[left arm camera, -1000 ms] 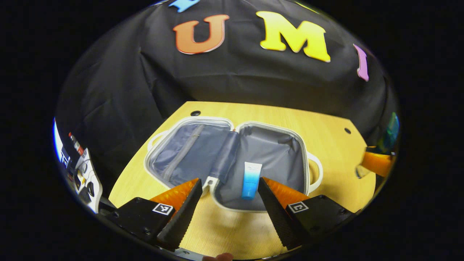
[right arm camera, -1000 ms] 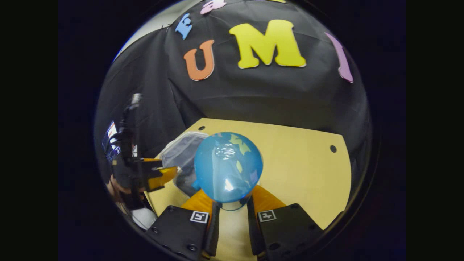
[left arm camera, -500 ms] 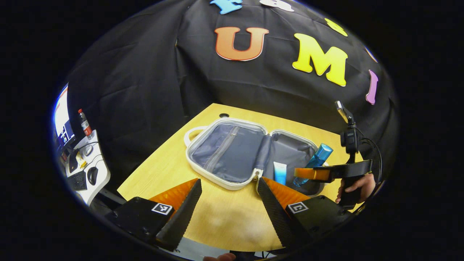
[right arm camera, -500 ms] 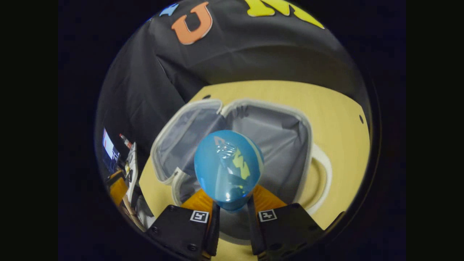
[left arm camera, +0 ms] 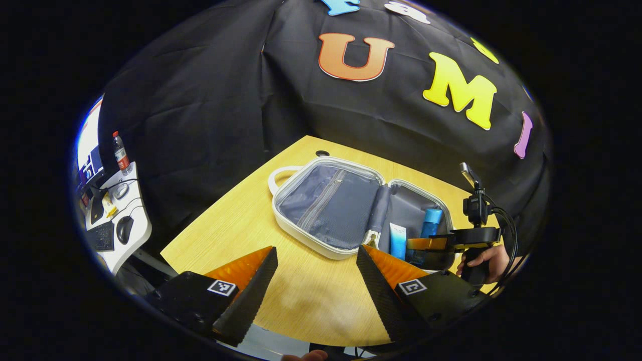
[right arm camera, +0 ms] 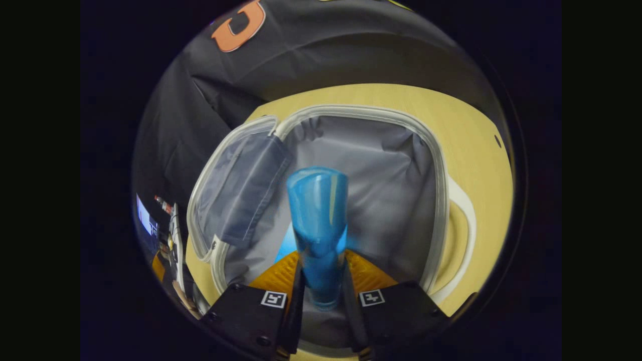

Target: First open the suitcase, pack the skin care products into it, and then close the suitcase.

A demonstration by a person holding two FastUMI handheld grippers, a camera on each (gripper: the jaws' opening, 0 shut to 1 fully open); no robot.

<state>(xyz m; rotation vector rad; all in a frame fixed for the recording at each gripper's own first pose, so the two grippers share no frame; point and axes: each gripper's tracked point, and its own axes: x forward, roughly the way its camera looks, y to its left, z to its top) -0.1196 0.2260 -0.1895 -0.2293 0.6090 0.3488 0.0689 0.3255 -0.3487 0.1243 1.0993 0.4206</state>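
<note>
Hand-held gripper [left arm camera: 316, 281]: black body, orange serrated fingers [left arm camera: 251, 271], square marker tags, screws.

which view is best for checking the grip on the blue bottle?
Right gripper view: the blue bottle stands close up between the right gripper fingers, both pressing its lower body, over the open suitcase. Left gripper view shows the bottle small and far off, its lower part hidden behind the gripper.

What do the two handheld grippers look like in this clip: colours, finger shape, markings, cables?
The left gripper and the right gripper each have black bodies, wedge fingers with orange backs and black ridged pads, and square black-and-white markers. The right gripper has a black pistol handle, a black cable and a small upright mast.
</note>
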